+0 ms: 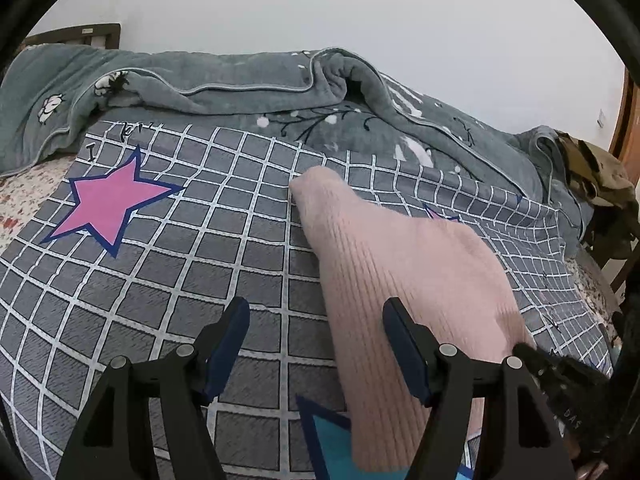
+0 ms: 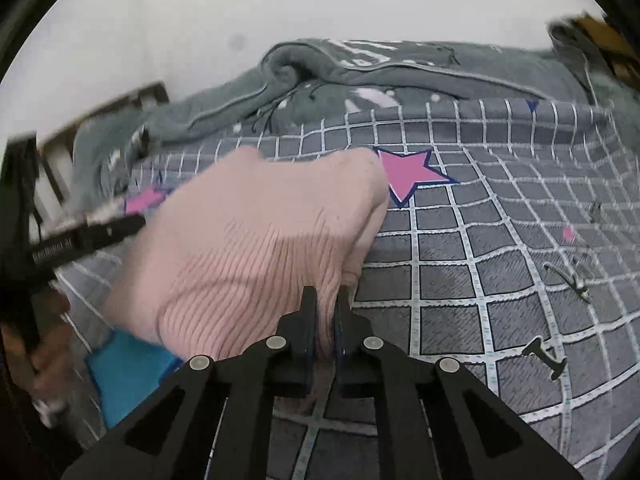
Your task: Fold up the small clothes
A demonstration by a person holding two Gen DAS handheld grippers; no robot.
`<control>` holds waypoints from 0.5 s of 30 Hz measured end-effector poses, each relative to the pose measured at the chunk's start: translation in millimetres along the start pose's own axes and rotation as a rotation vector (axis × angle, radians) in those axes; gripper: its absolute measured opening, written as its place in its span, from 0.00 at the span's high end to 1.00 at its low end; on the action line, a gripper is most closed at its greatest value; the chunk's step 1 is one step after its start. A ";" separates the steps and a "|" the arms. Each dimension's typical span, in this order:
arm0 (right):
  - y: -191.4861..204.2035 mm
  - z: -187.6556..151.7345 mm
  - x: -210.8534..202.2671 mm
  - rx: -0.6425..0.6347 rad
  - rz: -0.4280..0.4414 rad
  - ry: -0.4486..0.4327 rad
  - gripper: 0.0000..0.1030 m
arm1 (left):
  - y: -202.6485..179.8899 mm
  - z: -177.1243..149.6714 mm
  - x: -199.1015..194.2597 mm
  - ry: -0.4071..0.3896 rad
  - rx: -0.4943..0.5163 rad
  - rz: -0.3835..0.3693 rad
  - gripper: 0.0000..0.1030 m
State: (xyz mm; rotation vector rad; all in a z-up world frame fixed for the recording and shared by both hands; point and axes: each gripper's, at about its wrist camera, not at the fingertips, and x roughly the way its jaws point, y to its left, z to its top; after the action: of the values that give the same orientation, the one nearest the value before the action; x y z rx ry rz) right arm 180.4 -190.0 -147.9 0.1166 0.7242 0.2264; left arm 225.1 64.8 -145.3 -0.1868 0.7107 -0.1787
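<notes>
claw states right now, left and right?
Left claw: open, nothing gripped; the pink knit garment lies partly between its fingers.
Right claw: shut on the pink knit garment's edge.

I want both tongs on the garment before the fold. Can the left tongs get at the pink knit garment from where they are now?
Probably yes. The left tongs stand open above the pink knit garment, whose near edge lies between their fingers, with nothing over it. The right tongs already pinch another edge.
</notes>
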 end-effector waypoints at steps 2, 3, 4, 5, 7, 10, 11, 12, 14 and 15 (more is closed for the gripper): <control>3.5 10.1 -7.1 -0.024 0.002 -0.019 0.84 | 1.2 1.1 -1.9 -0.002 -0.003 -0.006 0.35; 3.5 17.7 -10.5 -0.020 0.014 -0.035 0.81 | 1.2 1.5 -2.2 -0.001 -0.004 -0.008 0.35; 2.8 22.3 -12.1 -0.014 0.016 -0.046 0.72 | 1.4 2.1 -1.8 -0.001 -0.006 -0.008 0.34; 2.0 30.4 -12.5 -0.005 0.015 -0.062 0.64 | 1.4 2.4 -1.2 -0.003 -0.006 -0.008 0.34; 0.7 43.5 -5.9 0.008 0.010 -0.072 0.62 | 0.8 2.5 1.2 0.001 -0.008 0.002 0.34; -2.9 59.1 18.3 0.040 -0.017 -0.033 0.62 | -1.0 3.2 3.1 -0.002 -0.001 0.012 0.34; -5.5 61.4 29.0 0.063 -0.020 -0.004 0.62 | -1.7 3.4 3.1 -0.006 0.003 0.015 0.33; -7.8 61.8 40.2 0.082 -0.013 0.031 0.62 | -1.9 3.8 3.3 -0.008 0.006 0.017 0.33; -9.4 58.3 52.7 0.091 0.037 0.063 0.82 | -2.5 5.0 5.9 -0.009 0.008 0.021 0.33; -7.2 56.7 51.4 0.075 0.045 0.047 0.84 | -2.6 5.5 6.9 -0.009 0.009 0.025 0.33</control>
State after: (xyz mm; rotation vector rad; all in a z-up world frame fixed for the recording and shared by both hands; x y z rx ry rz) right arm 256.8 -185.9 -140.0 0.1998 0.7771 0.2460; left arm 233.6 61.3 -145.0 -0.1697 0.7028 -0.1569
